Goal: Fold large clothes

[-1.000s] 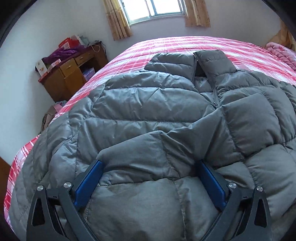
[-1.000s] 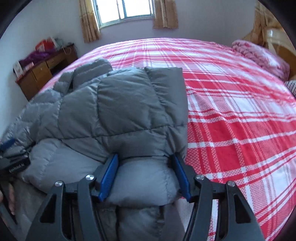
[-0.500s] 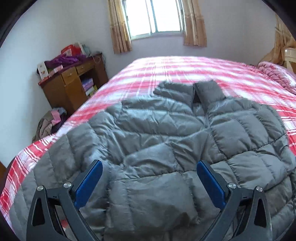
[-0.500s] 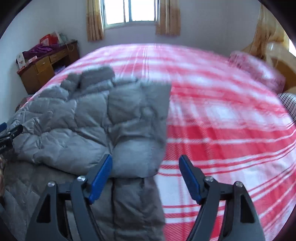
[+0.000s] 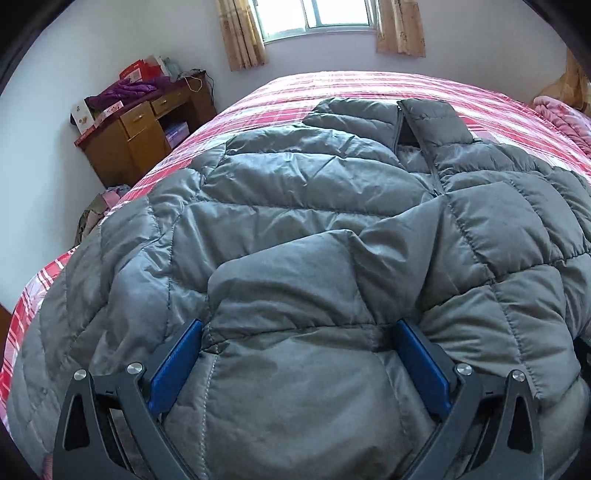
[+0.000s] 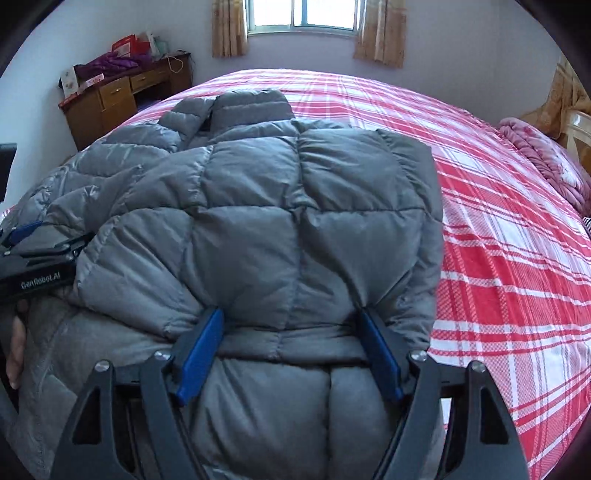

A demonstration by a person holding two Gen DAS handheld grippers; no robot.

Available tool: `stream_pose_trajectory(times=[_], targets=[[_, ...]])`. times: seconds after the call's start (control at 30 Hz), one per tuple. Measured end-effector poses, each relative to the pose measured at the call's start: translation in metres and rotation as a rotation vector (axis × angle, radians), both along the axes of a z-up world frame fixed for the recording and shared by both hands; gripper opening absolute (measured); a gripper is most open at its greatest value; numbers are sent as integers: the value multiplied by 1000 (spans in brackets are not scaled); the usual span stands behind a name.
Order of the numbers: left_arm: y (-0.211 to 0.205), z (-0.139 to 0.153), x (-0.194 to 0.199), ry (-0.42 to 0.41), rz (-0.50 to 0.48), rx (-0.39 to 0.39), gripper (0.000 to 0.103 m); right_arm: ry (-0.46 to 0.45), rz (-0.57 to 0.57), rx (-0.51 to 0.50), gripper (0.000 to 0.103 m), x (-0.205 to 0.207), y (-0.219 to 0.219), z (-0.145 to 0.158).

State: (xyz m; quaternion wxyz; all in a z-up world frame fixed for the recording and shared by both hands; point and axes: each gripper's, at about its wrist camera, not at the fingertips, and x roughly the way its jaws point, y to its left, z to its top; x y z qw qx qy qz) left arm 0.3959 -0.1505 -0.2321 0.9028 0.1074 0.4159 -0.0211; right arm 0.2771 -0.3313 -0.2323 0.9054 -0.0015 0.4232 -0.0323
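A large grey quilted puffer jacket (image 5: 314, 206) lies front up on a red plaid bed (image 6: 509, 229), collar toward the window, both sleeves folded across its front. It also fills the right wrist view (image 6: 280, 206). My left gripper (image 5: 299, 332) is wide open, its blue pads either side of the jacket's near hem at the left. My right gripper (image 6: 291, 325) is wide open, straddling the hem at the jacket's right side. The left gripper's body (image 6: 33, 273) shows at the left edge of the right wrist view.
A wooden desk (image 5: 144, 136) with boxes and purple cloth stands against the left wall. A pink blanket (image 6: 543, 158) lies at the bed's far right. Clothes (image 5: 96, 210) lie on the floor by the desk. Window with curtains (image 5: 321, 22) behind.
Both grippers had lifted away from the jacket half a second ago; now both have come back down with open jaws around the near hem.
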Motion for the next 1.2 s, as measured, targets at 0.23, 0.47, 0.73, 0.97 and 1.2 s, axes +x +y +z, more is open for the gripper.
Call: stream_pose_trajectory(times=[0.23,0.47,0.73,0.97,1.2], targets=[[85,76,-76,-111,-19,-49,102,-42,-8,41,84,-44,-19,42],[250,78,-143,-152,275,79,102,-65,-40,4,92,-127,-30,58],[370,51,-184,-43,540,-150,102,-134,9,26,92,-179,14,48],[360,27,-151,17,493,-231,43,-169,65,28,92,-190,44,50],[324,92,-157,-151,395,-164,12,-208,-2,36,92,-196,34,50]])
